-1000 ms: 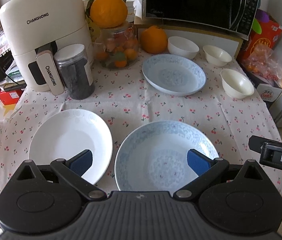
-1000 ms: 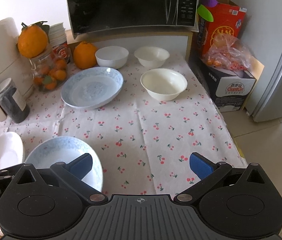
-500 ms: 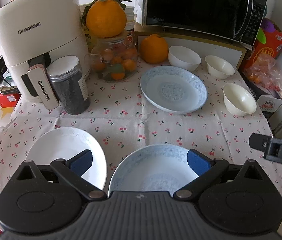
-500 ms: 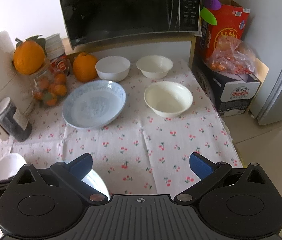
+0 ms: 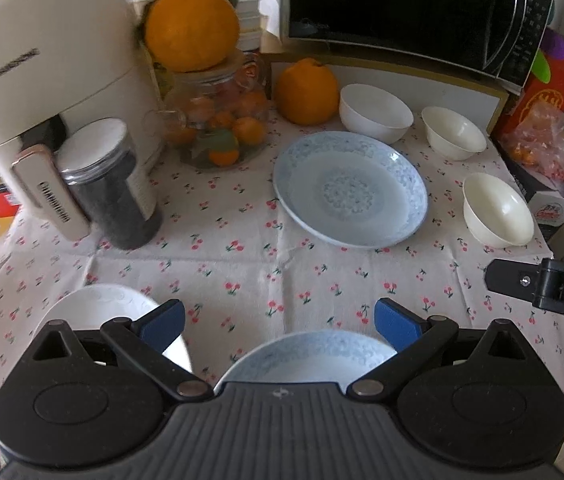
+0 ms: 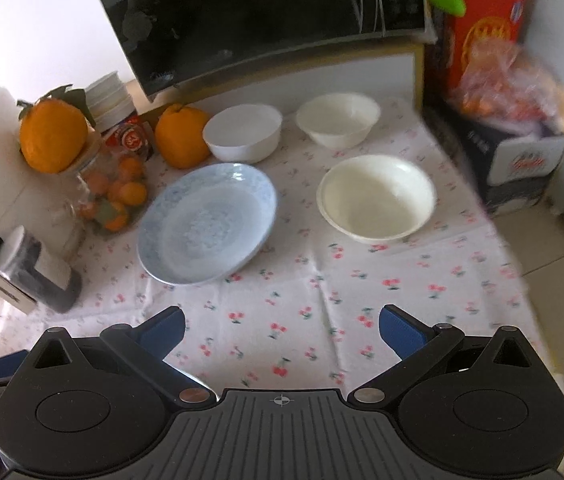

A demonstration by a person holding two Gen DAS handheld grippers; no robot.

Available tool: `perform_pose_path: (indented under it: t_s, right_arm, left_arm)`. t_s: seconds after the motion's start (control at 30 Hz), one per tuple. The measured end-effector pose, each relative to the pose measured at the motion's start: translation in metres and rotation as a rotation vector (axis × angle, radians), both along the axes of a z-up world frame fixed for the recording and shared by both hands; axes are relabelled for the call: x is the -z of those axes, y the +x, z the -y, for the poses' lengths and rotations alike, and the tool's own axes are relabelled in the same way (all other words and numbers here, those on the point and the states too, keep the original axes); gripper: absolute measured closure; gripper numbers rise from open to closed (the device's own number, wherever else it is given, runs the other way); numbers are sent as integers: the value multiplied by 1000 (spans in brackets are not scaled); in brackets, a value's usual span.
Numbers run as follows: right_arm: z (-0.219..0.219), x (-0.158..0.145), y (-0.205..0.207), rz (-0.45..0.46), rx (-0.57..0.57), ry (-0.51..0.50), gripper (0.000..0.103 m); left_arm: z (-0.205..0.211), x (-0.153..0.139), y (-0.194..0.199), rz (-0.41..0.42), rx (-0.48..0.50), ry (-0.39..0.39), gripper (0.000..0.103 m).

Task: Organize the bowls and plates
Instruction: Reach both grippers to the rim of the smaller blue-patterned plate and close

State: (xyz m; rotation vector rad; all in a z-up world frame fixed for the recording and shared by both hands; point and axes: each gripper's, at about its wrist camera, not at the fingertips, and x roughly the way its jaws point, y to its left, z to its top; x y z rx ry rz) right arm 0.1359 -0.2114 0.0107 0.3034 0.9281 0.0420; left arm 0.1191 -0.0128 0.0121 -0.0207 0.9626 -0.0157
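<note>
A blue patterned plate (image 5: 349,188) lies mid-table; it also shows in the right wrist view (image 6: 208,222). A second blue plate (image 5: 305,356) and a white plate (image 5: 98,306) lie at the near edge, partly hidden under my left gripper (image 5: 278,318), which is open and empty above them. Three white bowls stand at the back right: one (image 6: 377,196) nearest, one (image 6: 337,118) behind it, one (image 6: 244,132) beside an orange. My right gripper (image 6: 282,326) is open and empty over the cloth, short of the bowls.
A white air fryer (image 5: 42,80), a dark jar (image 5: 110,184) and a glass jar of oranges (image 5: 218,120) stand at the left. A microwave (image 5: 413,12) sits at the back. Boxes and a bag (image 6: 505,92) stand off the table's right edge. The table (image 6: 282,280) has a cherry-print cloth.
Both grippers have pulled back and risen. The near plates have slid lower in the left view and out of the right view. Both grippers stay open.
</note>
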Motion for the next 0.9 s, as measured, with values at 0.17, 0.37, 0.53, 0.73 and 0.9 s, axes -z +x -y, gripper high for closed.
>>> perform_pose_path:
  t_s: [0.17,0.37,0.53,0.73,0.9]
  right_arm:
    - [12,16,26,-31,12,145,0]
    - [22,37,51,-55,33,316,0]
    - [25,51,65,-57,61,406,0]
    - [20,68,79,-56,88,498,1]
    - [13,80,90,-53,129,492,6]
  left_arm:
    - [-7,3,26,17,-22,-52,2]
    - [-20,14,51,12,-70,-125,5]
    - [-20,29,67,20,-83,-150,10]
    - [-21,47,84,18,-88,-186,21]
    - [-21,57,96,39,-96,-229,32]
